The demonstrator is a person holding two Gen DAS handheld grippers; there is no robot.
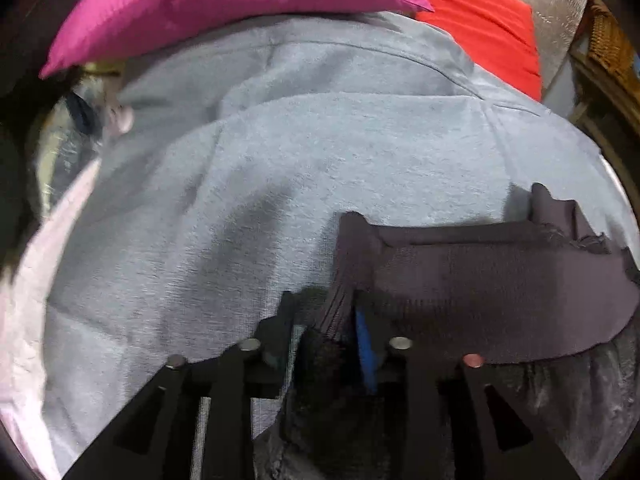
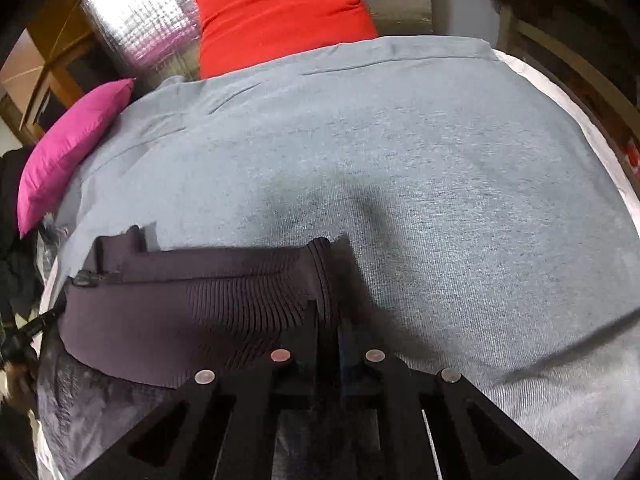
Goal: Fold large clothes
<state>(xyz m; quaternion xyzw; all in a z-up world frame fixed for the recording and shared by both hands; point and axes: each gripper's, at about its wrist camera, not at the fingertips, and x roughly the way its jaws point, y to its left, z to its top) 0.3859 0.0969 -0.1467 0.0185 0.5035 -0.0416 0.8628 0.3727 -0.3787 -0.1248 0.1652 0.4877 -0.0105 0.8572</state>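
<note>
A large light grey garment (image 1: 304, 168) lies spread flat and fills both views (image 2: 420, 184). A dark purple ribbed garment (image 1: 492, 280) is stretched between my two grippers above it; it also shows in the right wrist view (image 2: 188, 300). My left gripper (image 1: 336, 320) is shut on the left end of the dark garment. My right gripper (image 2: 328, 312) is shut on its other end, at the ribbed band.
A pink pillow (image 1: 208, 4) and a red cushion (image 1: 480, 20) lie at the far edge; both show in the right wrist view, the pillow (image 2: 68, 148) at the left and the cushion (image 2: 280, 12) at the top. Silver quilted padding (image 2: 136, 20) stands behind. Wooden furniture (image 2: 568, 48) is at the right.
</note>
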